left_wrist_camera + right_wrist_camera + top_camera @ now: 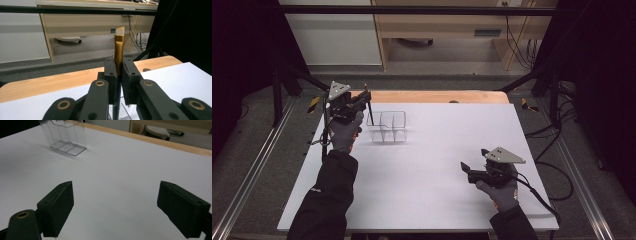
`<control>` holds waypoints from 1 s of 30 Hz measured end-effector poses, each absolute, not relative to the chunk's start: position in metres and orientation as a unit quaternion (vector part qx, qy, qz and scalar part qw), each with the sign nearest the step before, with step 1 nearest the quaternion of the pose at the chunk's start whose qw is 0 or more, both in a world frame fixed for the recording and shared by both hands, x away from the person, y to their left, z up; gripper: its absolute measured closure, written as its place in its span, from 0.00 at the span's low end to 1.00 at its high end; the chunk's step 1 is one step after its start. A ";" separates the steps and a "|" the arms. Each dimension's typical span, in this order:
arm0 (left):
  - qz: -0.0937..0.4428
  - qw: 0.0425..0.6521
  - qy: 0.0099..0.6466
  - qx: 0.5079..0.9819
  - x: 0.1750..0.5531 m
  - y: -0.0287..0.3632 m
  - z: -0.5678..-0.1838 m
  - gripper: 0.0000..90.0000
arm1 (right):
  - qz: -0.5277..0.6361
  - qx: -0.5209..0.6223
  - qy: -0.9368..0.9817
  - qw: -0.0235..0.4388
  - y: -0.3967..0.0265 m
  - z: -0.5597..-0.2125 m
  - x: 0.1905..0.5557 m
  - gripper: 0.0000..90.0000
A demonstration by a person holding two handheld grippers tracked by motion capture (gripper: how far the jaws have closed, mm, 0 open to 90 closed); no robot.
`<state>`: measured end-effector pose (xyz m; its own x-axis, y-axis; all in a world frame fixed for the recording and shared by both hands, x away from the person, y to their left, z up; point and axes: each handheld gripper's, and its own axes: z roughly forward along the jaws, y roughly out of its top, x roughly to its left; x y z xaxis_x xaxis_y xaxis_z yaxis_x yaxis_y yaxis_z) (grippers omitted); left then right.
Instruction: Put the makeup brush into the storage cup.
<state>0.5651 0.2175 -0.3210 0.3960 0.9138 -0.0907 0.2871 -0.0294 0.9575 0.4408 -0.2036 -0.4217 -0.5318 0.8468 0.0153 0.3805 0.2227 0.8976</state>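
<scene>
left gripper (119,75) clamping brush (119,50), beside clear organizer (386,127)

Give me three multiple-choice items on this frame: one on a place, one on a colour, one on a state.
1. Where does the clear organizer stand?
A. far left part of the white sheet
B. near right corner
C. on the floor

2. What colour is the ferrule of the brush in the left tool?
A. red
B. gold
C. blue

3. How are the right tool's jaws?
A. shut on a brush
B. shut on nothing
C. open, holding nothing

Key: 1 A, it sits by the left hand in the high view; 2 B, gold shows above the jaws; 3 C, bare white sheet lies between them.
</scene>
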 end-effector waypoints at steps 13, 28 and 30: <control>0.306 0.518 0.468 0.647 0.576 0.220 -0.324 0.91 | 0.461 0.414 0.744 0.250 -0.202 -0.424 0.442 0.16; 0.306 0.513 0.472 0.648 0.588 0.224 -0.332 0.91 | 0.461 0.416 0.744 0.246 -0.202 -0.424 0.443 0.16; 0.305 0.511 0.473 0.649 0.589 0.224 -0.334 0.91 | 0.461 0.415 0.744 0.246 -0.202 -0.424 0.443 0.16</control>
<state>0.5890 0.2239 -0.3336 0.3662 0.9264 -0.0874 0.3026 -0.0298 0.9526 0.4431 -0.2017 -0.4243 -0.5342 0.8452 0.0174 0.3917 0.2293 0.8911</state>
